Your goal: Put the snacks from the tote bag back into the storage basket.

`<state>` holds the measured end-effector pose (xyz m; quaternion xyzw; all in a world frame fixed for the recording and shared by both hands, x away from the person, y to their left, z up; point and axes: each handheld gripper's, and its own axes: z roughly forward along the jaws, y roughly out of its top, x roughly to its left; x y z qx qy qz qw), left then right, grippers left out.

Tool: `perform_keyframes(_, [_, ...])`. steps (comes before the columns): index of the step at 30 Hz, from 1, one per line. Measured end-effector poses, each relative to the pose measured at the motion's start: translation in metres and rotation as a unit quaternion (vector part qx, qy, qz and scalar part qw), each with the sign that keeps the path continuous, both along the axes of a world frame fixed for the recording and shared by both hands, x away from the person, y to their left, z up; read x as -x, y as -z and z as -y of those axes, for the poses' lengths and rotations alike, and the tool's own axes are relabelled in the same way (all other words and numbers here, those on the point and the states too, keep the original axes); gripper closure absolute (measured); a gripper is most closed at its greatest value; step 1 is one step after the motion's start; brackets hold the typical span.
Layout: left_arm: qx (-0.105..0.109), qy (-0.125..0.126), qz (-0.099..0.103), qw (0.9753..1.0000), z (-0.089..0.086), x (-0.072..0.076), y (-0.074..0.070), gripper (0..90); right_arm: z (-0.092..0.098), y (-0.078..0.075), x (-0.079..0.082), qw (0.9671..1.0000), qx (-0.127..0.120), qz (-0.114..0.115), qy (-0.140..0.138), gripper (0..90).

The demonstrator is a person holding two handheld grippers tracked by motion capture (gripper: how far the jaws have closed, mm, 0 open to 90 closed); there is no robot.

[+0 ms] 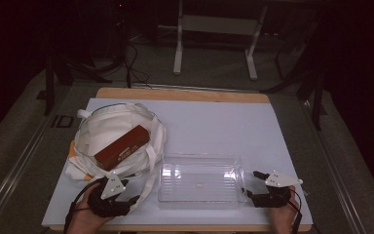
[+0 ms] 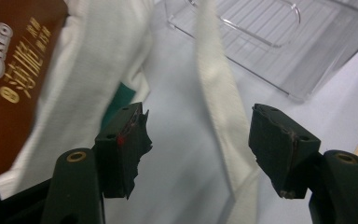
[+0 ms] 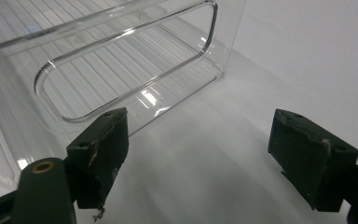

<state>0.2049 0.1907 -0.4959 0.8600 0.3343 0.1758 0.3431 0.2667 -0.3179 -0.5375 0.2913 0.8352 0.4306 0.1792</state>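
A white cloth tote bag point(image 1: 108, 130) lies at the left of the table with a brown Oreo box point(image 1: 122, 147) resting on it. A clear plastic bin point(image 1: 200, 178) stands empty at the front middle. My left gripper point(image 1: 129, 193) sits just in front of the bag, open. In the left gripper view the gripper point(image 2: 198, 135) straddles a bag strap point(image 2: 219, 107) without closing on it, with the box point(image 2: 9, 84) at the left. My right gripper point(image 1: 253, 186) rests open beside the bin's right end. In the right gripper view the gripper point(image 3: 198, 144) faces the bin's end wall point(image 3: 98, 60) and holds nothing.
A white sheet point(image 1: 214, 122) covers the wooden table. Something teal point(image 2: 119, 100) peeks from under the bag, and an orange bit point(image 1: 72, 151) shows at the bag's left. Beyond the table stand a white frame point(image 1: 177, 48) and cables on the floor.
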Motion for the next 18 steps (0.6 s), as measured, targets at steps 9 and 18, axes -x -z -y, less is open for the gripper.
perform_keyframes(9, [-0.008,0.009,0.011,0.9999,0.002,-0.003,-0.013,38.2,0.0,0.0,0.0,1.0,-0.001,0.0,0.0,20.0])
perform_keyframes(18, [-0.01,0.026,0.015,0.9995,0.002,-0.003,-0.028,40.1,0.0,0.0,0.0,1.0,0.0,0.0,-0.001,20.1])
